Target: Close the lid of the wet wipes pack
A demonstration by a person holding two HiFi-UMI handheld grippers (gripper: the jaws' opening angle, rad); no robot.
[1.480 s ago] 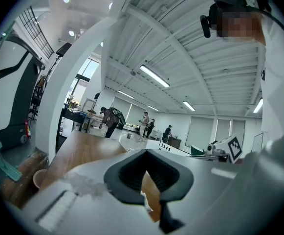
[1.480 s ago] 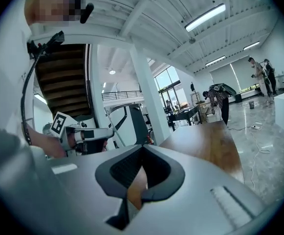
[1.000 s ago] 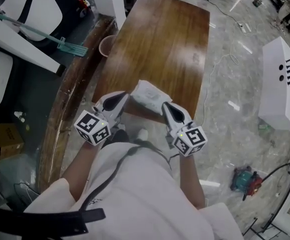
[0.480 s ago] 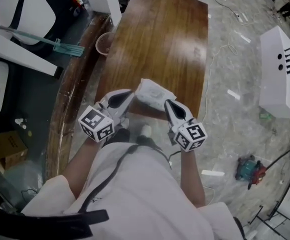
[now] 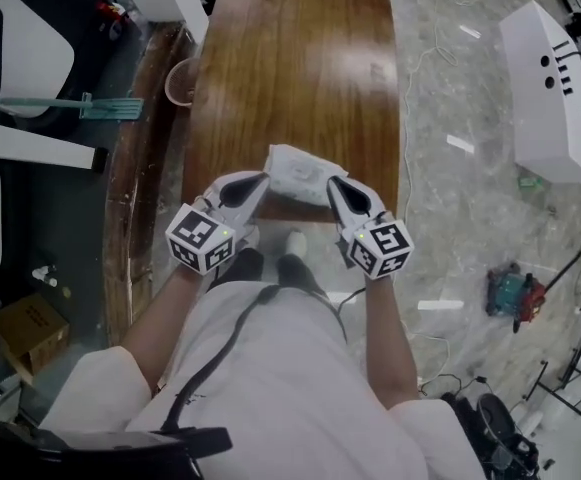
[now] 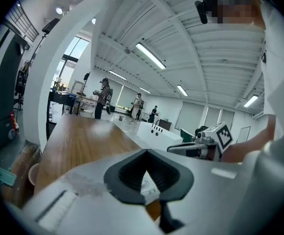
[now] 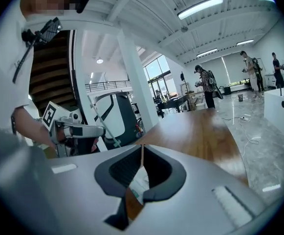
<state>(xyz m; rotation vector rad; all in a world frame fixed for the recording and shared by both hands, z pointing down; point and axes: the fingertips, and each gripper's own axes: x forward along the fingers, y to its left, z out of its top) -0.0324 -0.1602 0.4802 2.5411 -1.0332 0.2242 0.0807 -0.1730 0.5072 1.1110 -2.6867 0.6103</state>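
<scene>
The white wet wipes pack (image 5: 303, 174) lies at the near end of the wooden table (image 5: 290, 58). My left gripper (image 5: 261, 179) sits at the pack's left edge and my right gripper (image 5: 333, 182) at its right edge, both pointing away from me. I cannot tell whether either one touches it. In the left gripper view the jaws (image 6: 146, 151) meet at the tips, and a bit of the pack (image 6: 149, 184) shows through the gap behind them. The right gripper view shows the same: jaws (image 7: 142, 146) shut, pack (image 7: 140, 181) below them. Nothing is held.
A tan bucket (image 5: 179, 81) stands on the floor left of the table, near a teal broom (image 5: 100, 105). A white cabinet (image 5: 548, 83) stands to the right. A teal tool (image 5: 511, 293) and cables lie on the marble floor. People stand far beyond the table (image 7: 207, 89).
Both grippers have sunk a little towards the table's near end and stay on either side of the pack. The head view has swung, so the table now runs straighter up the picture.
</scene>
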